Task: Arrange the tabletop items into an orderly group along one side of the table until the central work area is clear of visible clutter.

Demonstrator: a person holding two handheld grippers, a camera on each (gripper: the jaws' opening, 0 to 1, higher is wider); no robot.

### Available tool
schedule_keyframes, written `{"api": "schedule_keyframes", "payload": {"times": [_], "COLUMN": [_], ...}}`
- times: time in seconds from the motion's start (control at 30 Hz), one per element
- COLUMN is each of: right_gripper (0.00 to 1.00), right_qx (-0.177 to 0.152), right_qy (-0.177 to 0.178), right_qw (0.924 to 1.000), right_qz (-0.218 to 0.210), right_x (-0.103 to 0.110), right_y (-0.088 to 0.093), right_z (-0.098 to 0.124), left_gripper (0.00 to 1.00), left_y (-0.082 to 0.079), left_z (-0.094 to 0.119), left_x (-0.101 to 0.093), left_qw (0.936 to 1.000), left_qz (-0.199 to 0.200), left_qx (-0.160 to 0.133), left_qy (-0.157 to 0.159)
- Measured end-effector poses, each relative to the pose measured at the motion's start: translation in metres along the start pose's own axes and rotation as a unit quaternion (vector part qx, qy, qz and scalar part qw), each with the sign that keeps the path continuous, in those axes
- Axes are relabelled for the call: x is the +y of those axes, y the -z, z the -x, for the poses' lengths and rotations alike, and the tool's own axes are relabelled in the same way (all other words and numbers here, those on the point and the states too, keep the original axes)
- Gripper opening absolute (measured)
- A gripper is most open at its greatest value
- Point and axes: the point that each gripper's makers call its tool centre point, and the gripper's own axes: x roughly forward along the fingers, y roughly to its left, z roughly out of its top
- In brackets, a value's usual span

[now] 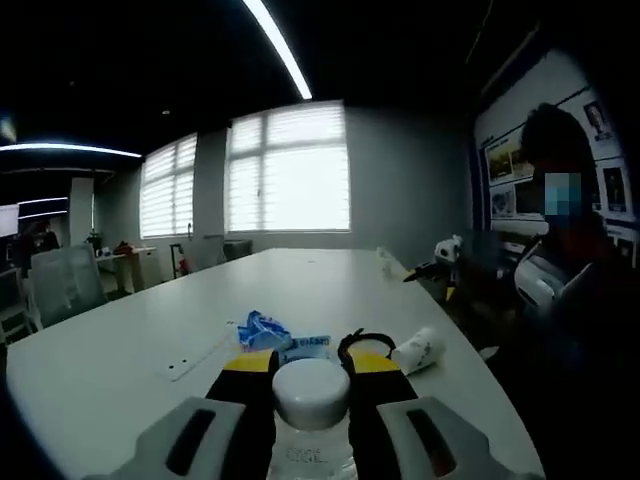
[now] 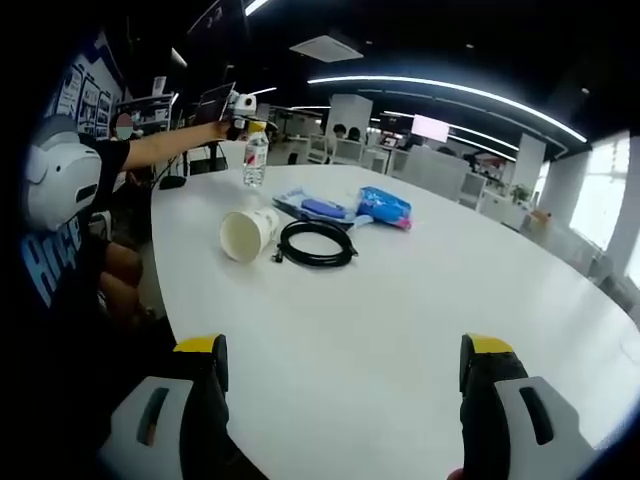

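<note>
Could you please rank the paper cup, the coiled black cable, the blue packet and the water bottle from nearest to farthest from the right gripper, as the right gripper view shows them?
From the right gripper:
1. Coiled black cable, centre; too close to call against the paper cup, lying on its side left of it.
2. Blue packet, behind the cable, to the right.
3. Water bottle, farthest, by the table's far edge, in the other gripper.

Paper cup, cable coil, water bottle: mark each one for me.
paper cup (image 2: 244, 234): right gripper view, on its open mouth.
black cable coil (image 2: 318, 243): right gripper view, on the looped cable's near side.
water bottle (image 1: 311, 392): left gripper view, on its white cap.
</note>
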Motion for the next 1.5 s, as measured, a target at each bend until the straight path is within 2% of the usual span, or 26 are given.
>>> {"api": "schedule_keyframes", "payload": {"times": [0.1,0.33,0.47,0.5,0.53,0.63,0.73,0.87,1.13,1.27,1.4,1.5], "right_gripper": [0.93,0.93,0.93,0.93,0.93,0.93,0.93,0.93,0.93,0.93,0.93,0.93], "right_qx": [0.001,0.007,0.012,0.014,0.014,0.018,0.024,0.024,0.026,0.023,0.021,0.018], "right_qy": [0.005,0.025,0.033,0.034,0.035,0.037,0.039,0.036,0.033,0.031,0.03,0.027], "right_qw": [1.0,0.9996,0.9993,0.9992,0.9992,0.9991,0.9989,0.999,0.999,0.9992,0.9993,0.9994], "right_qz": [-0.002,-0.008,-0.011,-0.012,-0.012,-0.014,-0.014,-0.013,-0.012,-0.011,-0.012,-0.013], "right_x": [-0.001,-0.007,-0.009,-0.01,-0.009,-0.009,-0.009,-0.006,-0.005,-0.006,-0.008,-0.008], "right_y": [0.001,0.004,0.006,0.007,0.007,0.008,0.008,0.007,0.007,0.007,0.008,0.008], "right_z": [0.003,0.013,0.017,0.018,0.019,0.021,0.021,0.021,0.019,0.018,0.017,0.016], "left_gripper": [0.23,0.23,0.23,0.23,0.23,0.23,0.23,0.23,0.24,0.24,0.25,0.27], "left_y": [0.007,0.013,0.023,0.014,0.02,0.025,0.023,0.022,0.02,0.021,0.018,0.007], "left_z": [0.0,0.002,0.0,-0.001,0.003,0.007,0.009,0.007,0.012,0.003,0.006,0.012], "left_x": [0.007,0.016,0.011,0.01,0.011,0.01,0.015,0.009,0.017,0.006,0.009,0.015], "left_qw": [0.9998,0.9998,0.9993,0.9993,0.9994,0.999,0.9988,0.9984,0.9984,0.999,0.9994,0.9989], "left_qz": [-0.008,-0.009,-0.013,-0.007,-0.009,-0.01,-0.002,-0.002,0.012,0.011,0.012,0.017], "left_qx": [0.019,0.013,0.022,-0.008,0.009,0.017,0.007,0.0,-0.019,-0.02,-0.016,-0.039], "left_qy": [-0.001,0.012,0.027,0.035,0.032,0.04,0.049,0.056,0.051,0.039,0.03,0.019]}}
